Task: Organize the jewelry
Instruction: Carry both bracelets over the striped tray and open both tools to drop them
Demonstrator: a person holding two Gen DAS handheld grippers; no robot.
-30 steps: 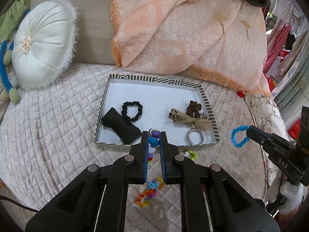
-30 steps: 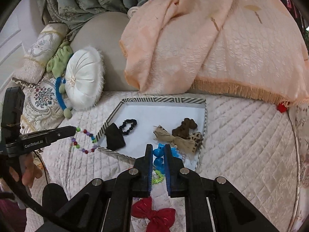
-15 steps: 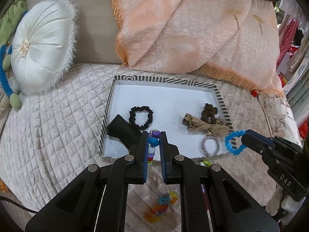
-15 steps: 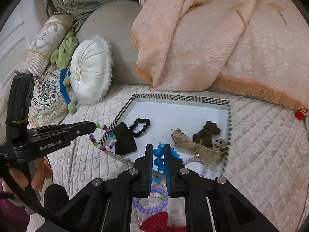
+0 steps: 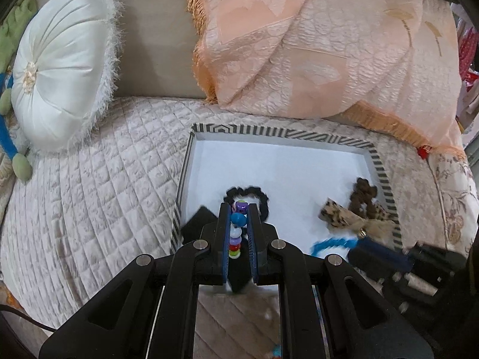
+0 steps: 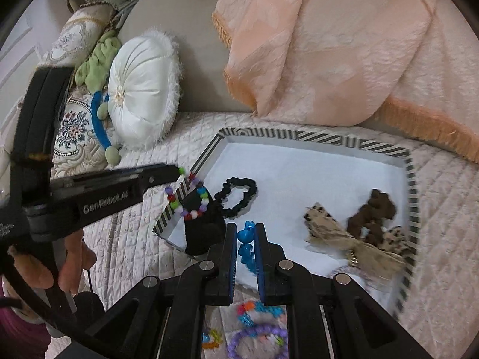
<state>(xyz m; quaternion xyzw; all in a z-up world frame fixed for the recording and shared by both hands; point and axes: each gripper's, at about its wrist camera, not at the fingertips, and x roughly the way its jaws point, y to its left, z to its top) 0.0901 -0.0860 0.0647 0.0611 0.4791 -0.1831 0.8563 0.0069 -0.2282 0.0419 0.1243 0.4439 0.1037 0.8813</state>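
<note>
**Both claws carry bracelets over the tray**

The left claw [image 5: 238,220] is clamped on a multicolored bead bracelet [image 6: 191,199], hanging above the striped tray's [image 6: 408,176] left corner and a black pouch [image 6: 203,230]. The right claw [image 6: 245,239] is clamped on a blue bracelet [image 6: 245,236] over the tray's near edge. A black scrunchie [image 6: 239,193] and a leopard bow [image 6: 353,239] lie inside.

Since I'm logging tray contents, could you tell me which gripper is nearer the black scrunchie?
Left. The left gripper hangs right beside the black scrunchie, while the right gripper sits nearer the tray's front edge.
</note>
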